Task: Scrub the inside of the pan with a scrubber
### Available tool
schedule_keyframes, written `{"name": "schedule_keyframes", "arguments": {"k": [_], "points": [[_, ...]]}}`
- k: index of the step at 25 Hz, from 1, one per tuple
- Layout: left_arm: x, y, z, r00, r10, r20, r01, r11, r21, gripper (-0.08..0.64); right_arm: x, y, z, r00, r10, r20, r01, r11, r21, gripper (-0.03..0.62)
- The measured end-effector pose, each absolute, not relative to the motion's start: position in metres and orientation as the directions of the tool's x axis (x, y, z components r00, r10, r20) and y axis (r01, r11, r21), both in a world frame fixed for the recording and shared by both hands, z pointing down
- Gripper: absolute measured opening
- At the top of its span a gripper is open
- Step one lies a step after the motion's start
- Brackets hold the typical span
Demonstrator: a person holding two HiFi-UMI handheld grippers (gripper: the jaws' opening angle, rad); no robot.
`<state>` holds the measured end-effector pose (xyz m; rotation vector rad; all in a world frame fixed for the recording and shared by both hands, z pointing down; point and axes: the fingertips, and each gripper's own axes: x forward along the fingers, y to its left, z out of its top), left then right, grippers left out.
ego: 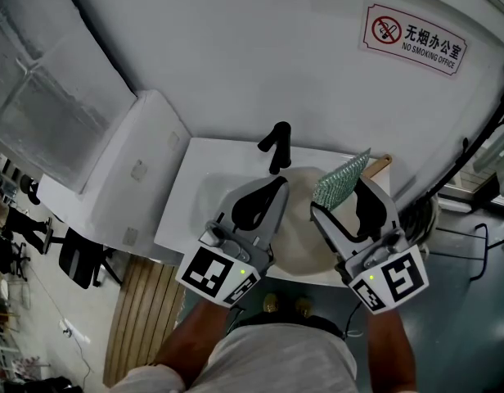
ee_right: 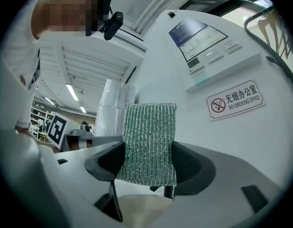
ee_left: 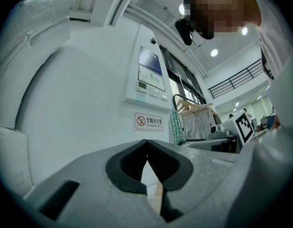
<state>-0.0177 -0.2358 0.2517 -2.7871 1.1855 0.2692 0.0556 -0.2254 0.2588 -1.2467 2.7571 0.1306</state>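
While the right gripper [ego: 342, 196] is clamped on only the lower half of the scrubber [ego: 340, 178], the pad may fold or slip out when pressed into the pan [ego: 299, 229], which sits on the table [ego: 186, 195] below both grippers. The left gripper [ego: 274, 185] is closed on nothing, so the unheld pan could skid under scrubbing.

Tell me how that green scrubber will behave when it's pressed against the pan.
Probably springy rather than stiff: the scrubber stands upright above the right gripper unsupported, yet its woven mesh looks soft. Its rough ribbed weave should resist slipping from the jaws.
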Motion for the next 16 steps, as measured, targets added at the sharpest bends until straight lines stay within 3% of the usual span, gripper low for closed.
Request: {"name": "schedule_keyframes", "arguments": {"k": [16], "points": [[-0.0165, -0.2388, 0.2527, 0.680, -0.706, -0.198, -0.723, -0.690, -0.025, 0.015, 0.0580, -0.2282, 0.2626, -0.653, -0.747, -0.129, -0.755, 0.656, 0.022, 0.304]]}}
